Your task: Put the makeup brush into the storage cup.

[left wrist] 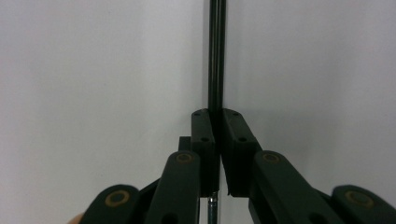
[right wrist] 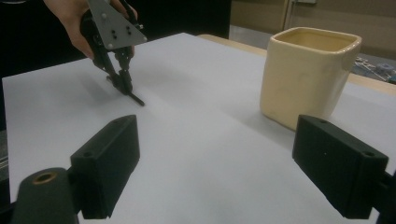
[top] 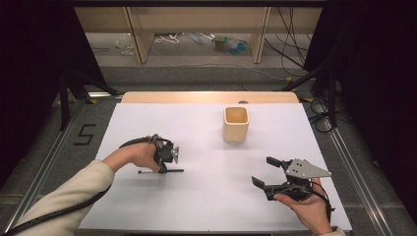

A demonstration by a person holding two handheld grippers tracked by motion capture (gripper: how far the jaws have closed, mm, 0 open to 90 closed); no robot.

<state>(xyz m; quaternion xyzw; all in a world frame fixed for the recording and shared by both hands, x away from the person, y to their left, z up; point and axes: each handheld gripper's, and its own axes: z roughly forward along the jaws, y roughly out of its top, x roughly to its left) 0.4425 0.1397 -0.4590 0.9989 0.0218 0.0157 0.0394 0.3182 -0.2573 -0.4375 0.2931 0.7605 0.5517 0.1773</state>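
Seen from the high view: a white table [top: 211, 206] filling the centre of the frame, with a cream square cup [top: 236, 124] standing upright, mouth open, just right of centre in the upper half. Lower left of that frame, left gripper [top: 163, 167] tipped down to the table surface, jaws clamped on a thin black pen [top: 169, 171] lying flat, its length running left to right beneath the hand [top: 135, 156]. Lower right, right gripper [top: 262, 173] held in the other hand [top: 305, 206], grey three-cornered plate on top, jaws spread wide and holding nothing, pointing toward frame centre. Well apart from each other, both grippers; well apart from the cup, the pen. From the left gripper view, detail hidden from above: black pads [left wrist: 203, 135] pressed against the pen [left wrist: 216, 56] from both sides, the shaft running straight up to the top edge, a short silvery end poking out at bottom centre below the pads. From the right gripper view, two black jaws parted at lower left and lower right, the cup [right wrist: 306, 77] at upper right showing its glazed side and rounded rim, the left gripper [right wrist: 125, 86] at upper left with the pen's tip [right wrist: 137, 99] jutting onto the white surface.
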